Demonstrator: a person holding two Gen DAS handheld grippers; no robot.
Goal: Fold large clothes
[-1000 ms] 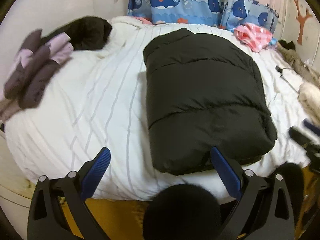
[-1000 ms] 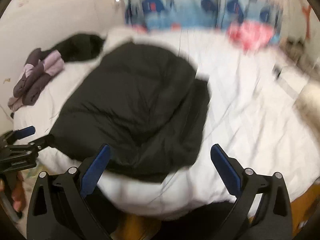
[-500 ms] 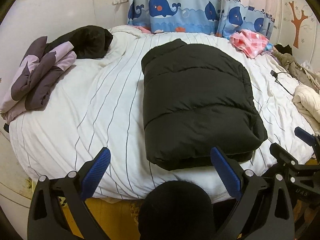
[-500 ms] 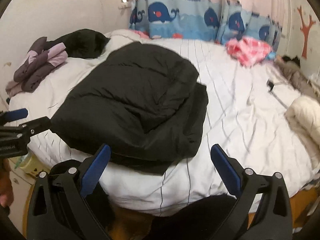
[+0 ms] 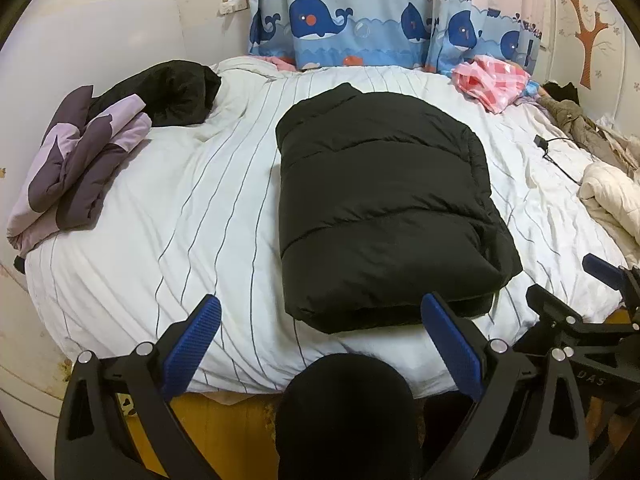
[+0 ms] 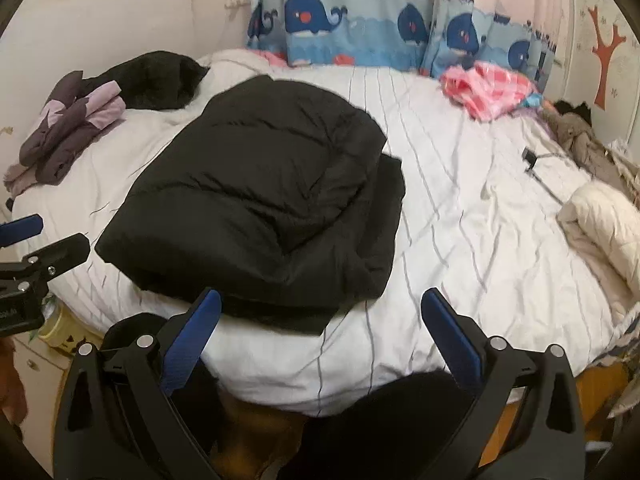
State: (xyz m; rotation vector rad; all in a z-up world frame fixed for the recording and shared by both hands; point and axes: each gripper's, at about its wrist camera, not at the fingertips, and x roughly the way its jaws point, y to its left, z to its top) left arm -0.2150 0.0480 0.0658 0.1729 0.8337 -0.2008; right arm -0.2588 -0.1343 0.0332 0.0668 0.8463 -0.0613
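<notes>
on the striped bed point(image 5: 168, 216) the black puffer jacket point(image 5: 384, 208) lies folded into a compact block near the front edge. left gripper point(image 5: 320, 332) and right gripper point(image 6: 320, 328) hang released and empty, short of it, suggesting the fold is judged complete.

Folded black puffer jacket point(image 6: 264, 208) on striped white bed point(image 6: 460, 216), right gripper point(image 6: 320, 336) jaws wide apart, empty, near its edge
</notes>
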